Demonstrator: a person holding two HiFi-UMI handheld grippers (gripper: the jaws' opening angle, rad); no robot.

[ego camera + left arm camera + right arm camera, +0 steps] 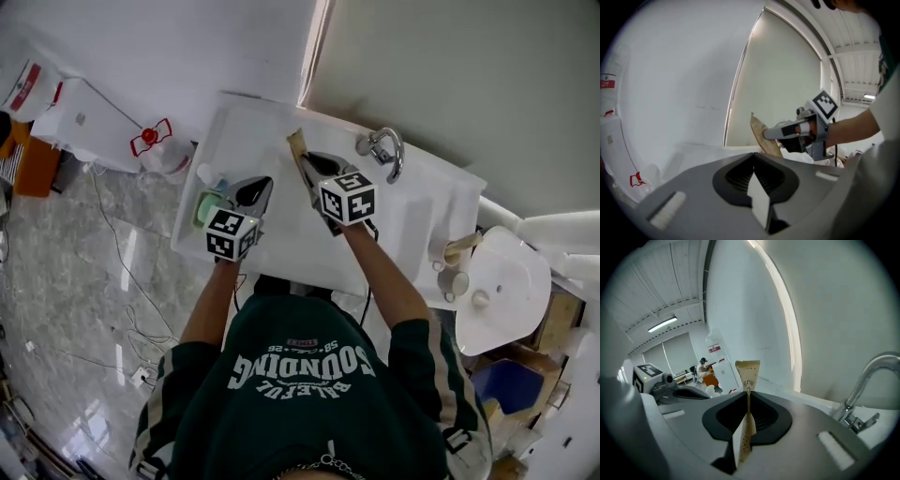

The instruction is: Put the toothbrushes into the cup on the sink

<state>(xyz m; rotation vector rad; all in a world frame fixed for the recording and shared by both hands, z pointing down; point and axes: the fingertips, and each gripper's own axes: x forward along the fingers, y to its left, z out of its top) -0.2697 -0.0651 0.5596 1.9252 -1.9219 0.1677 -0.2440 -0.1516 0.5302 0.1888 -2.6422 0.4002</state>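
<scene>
A tan paper-wrapped toothbrush stands upright above the white sink, with my right gripper shut on it. In the right gripper view the wrapper sticks up past the closed jaws of the right gripper. A green cup sits on the sink's left edge, just left of my left gripper. The left gripper has its jaws together, and nothing shows beyond their tips. From the left gripper view the right gripper holds the wrapper ahead and to the right.
A chrome faucet rises at the back of the sink and also shows as the faucet on the right. A small mug and a white toilet stand to the right. A clear bottle with a red clip and cables lie on the floor at left.
</scene>
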